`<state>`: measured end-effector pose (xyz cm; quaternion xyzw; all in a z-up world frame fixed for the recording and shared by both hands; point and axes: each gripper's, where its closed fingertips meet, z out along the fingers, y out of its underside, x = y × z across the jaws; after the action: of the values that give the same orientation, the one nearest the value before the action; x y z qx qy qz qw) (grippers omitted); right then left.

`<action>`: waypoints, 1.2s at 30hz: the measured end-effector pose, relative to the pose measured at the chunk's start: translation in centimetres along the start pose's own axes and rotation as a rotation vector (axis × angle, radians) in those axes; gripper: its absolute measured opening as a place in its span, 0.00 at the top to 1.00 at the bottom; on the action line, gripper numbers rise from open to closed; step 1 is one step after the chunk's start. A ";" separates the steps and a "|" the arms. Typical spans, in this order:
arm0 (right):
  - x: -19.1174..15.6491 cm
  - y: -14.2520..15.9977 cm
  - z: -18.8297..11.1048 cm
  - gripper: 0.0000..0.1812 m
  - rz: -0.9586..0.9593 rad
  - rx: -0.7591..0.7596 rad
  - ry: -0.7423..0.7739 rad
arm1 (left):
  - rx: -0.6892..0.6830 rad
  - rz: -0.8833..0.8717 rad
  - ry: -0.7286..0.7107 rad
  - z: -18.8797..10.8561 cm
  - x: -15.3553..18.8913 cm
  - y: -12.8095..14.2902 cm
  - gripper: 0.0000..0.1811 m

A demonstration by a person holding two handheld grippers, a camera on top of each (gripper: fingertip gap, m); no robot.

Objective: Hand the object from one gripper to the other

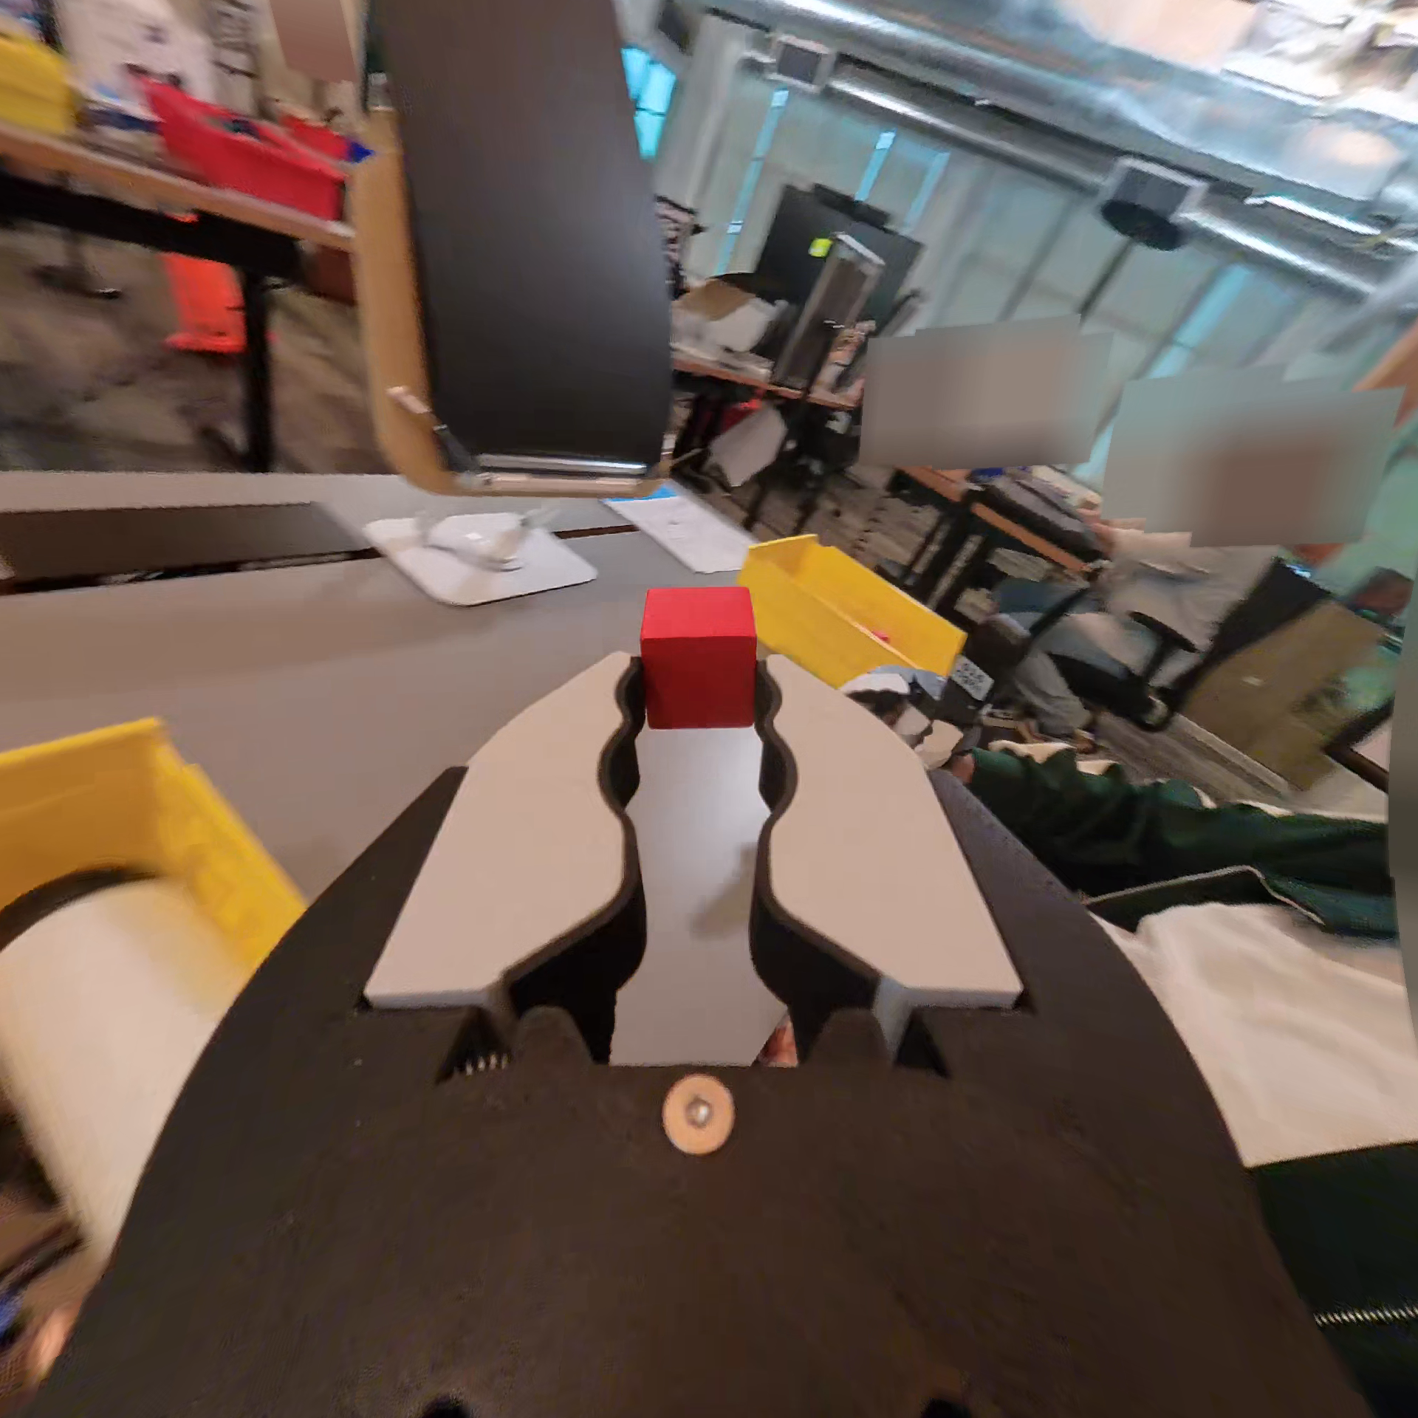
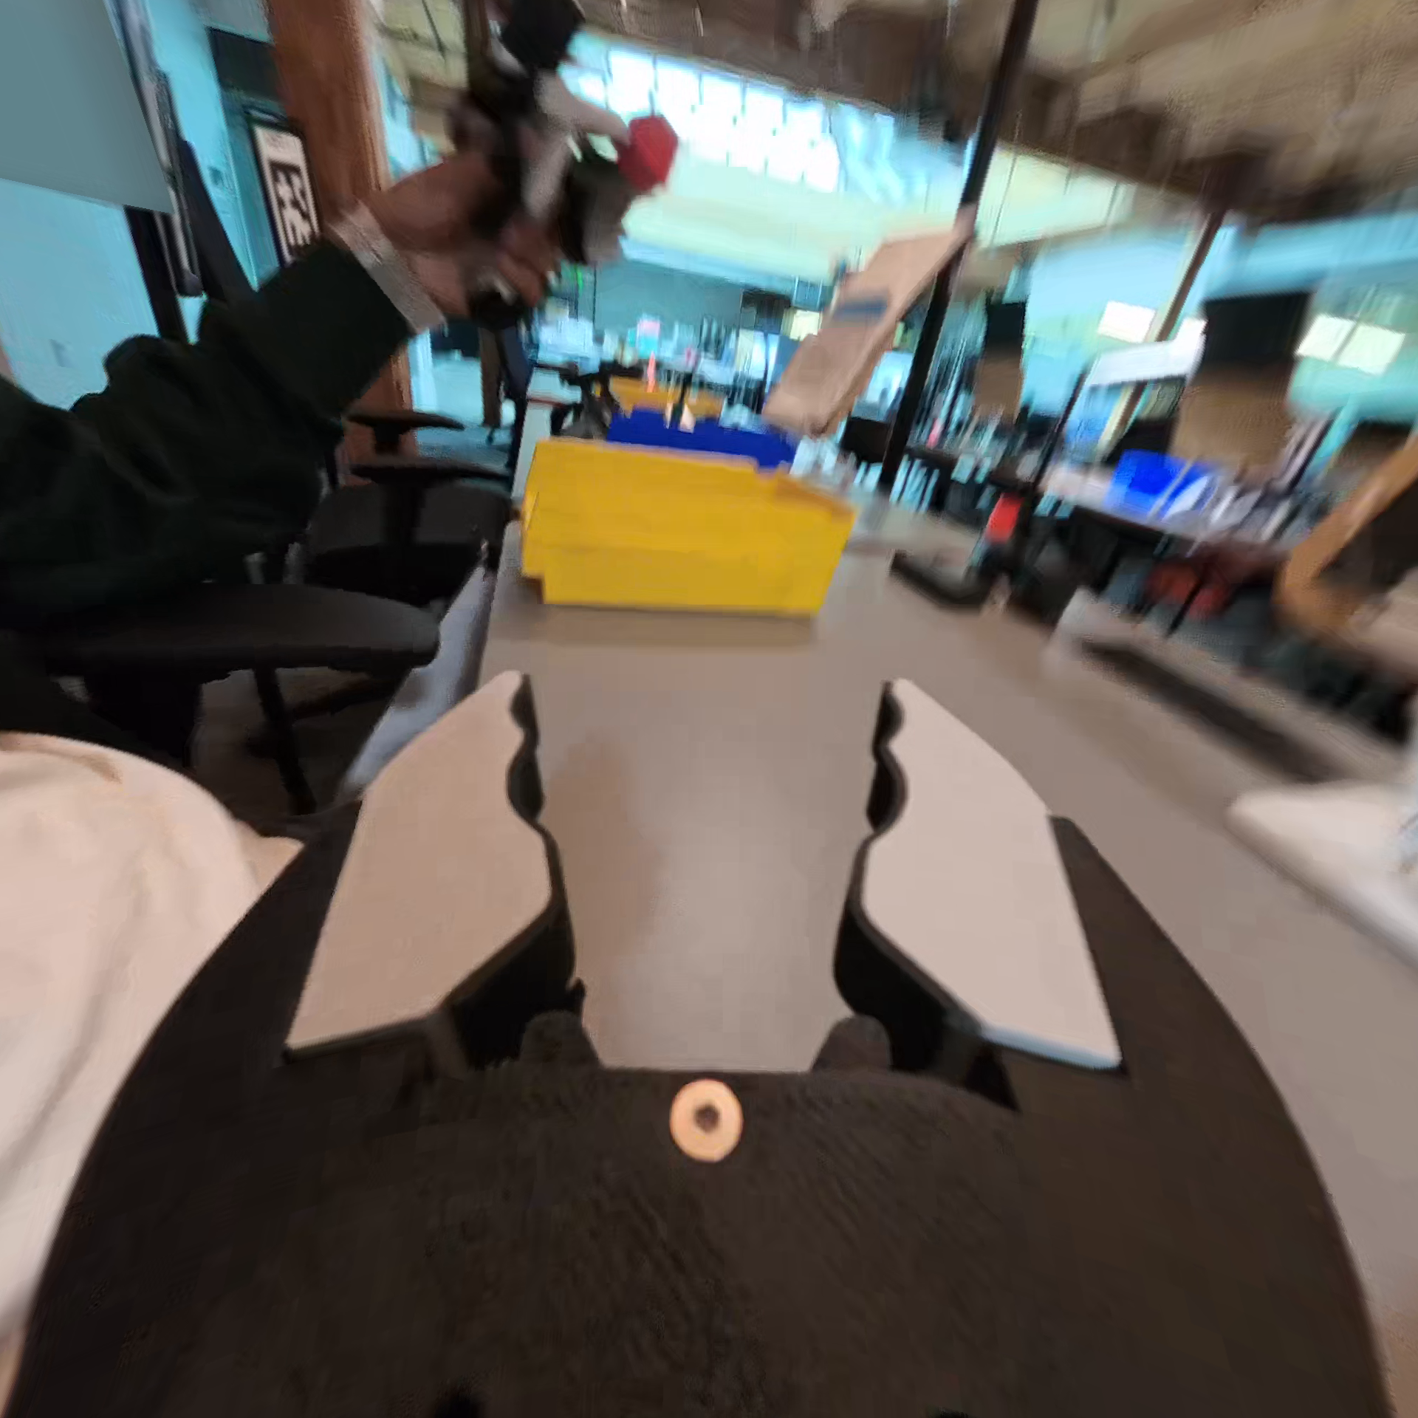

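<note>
Cube, small, solid red, square-edged, probably painted wood [image 1: 697, 666], sat pinched between the tips of the left gripper [image 1: 697, 683], held up clear of the grey tabletop [image 1: 268, 675]. Jaws there were closed onto its two side faces; front, top and most of the underside stayed exposed beyond the grey fingertips [image 1: 606, 675].

Right gripper [image 2: 702, 694] carried nothing, jaws spread wide, aimed low along the tabletop toward a yellow plastic bin [image 2: 675, 545]. Seen from its camera, the cube [image 2: 651, 161] was high and to the left of that bin, well apart from the right fingers, in a motion-blurred left hand [image 2: 460, 230].

Handling judgement: light, rigid, not fragile; smooth faces may slip if gripped on a corner or edge. Best hold for the receiving side looked to be the free top and bottom faces, or the protruding front portion, flat pads square to flat faces. Release too soon risks a drop onto the tabletop.
</note>
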<state>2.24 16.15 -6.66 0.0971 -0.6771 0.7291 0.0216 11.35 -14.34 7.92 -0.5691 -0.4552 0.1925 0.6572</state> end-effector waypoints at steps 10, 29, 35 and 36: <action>-0.1 -0.4 -1.0 0.46 -0.464 -0.041 0.071 | -0.260 -0.278 0.608 17.8 7.6 9.9 0.86; -2.1 2.7 -0.2 0.81 -0.401 -0.156 -0.049 | -0.431 -0.645 0.839 25.8 14.7 23.0 0.86; -2.2 2.4 -0.2 0.84 -0.370 -0.146 -0.049 | -0.431 -0.630 0.850 25.8 15.3 23.1 0.85; -2.2 2.4 -0.2 0.84 -0.363 -0.146 -0.047 | -0.427 -0.631 0.854 25.8 15.3 23.0 0.85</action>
<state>3.93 16.40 -9.43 0.2329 -0.6998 0.6598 0.1437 4.19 18.67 -9.12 -0.5533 -0.3259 -0.3562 0.6788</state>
